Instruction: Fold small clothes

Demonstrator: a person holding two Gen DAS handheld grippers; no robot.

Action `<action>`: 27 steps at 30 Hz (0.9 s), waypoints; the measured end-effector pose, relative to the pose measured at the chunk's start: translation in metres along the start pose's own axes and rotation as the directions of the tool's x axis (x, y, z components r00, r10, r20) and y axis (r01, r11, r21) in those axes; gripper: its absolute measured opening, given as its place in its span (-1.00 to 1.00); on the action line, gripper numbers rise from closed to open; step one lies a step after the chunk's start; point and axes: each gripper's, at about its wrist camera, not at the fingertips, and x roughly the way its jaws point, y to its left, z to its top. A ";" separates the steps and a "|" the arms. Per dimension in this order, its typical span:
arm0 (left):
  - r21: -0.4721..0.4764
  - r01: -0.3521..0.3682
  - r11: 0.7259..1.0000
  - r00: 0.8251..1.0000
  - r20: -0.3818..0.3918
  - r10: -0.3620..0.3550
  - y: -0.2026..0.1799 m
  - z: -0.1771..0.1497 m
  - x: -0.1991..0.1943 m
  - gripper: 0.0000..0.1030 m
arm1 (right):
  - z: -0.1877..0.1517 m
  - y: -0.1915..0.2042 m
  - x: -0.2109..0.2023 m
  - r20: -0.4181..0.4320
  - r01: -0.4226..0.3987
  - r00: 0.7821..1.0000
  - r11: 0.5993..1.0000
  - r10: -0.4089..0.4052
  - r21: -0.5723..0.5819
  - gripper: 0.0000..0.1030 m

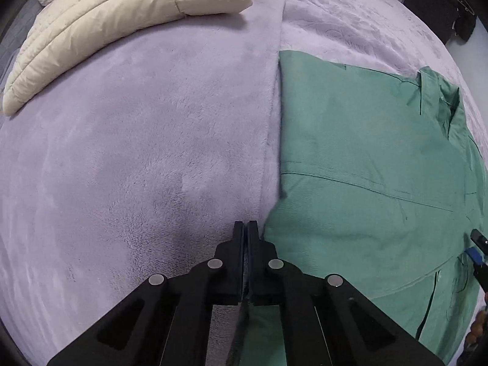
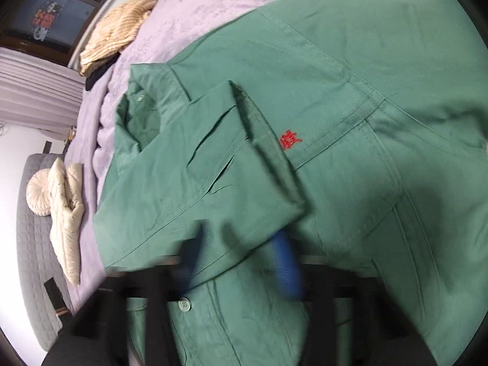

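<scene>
Under my right gripper (image 2: 241, 244) lies the green shirt (image 2: 305, 122) — fingers spread, a fold of its cloth between them, though blur hides any contact. My left gripper (image 1: 247, 228) is clenched on nothing, just left of the shirt's edge, so the right is nearer.

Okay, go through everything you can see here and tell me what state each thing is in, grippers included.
Left gripper: shut, empty, over the purple blanket.
Right gripper: open, blurred, fingers either side of a shirt fold.
Green shirt: lying on the bed, partly folded, collar open.
Cream puffer jacket: lying loosely bunched.
Yellow knit garment: crumpled in a heap.
</scene>
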 end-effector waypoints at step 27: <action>0.185 -0.087 0.979 0.993 -0.064 0.101 -0.121 -0.035 -0.048 -0.92 | -0.046 -0.093 -0.096 -0.031 -0.086 0.995 0.985 0.092 0.153 0.55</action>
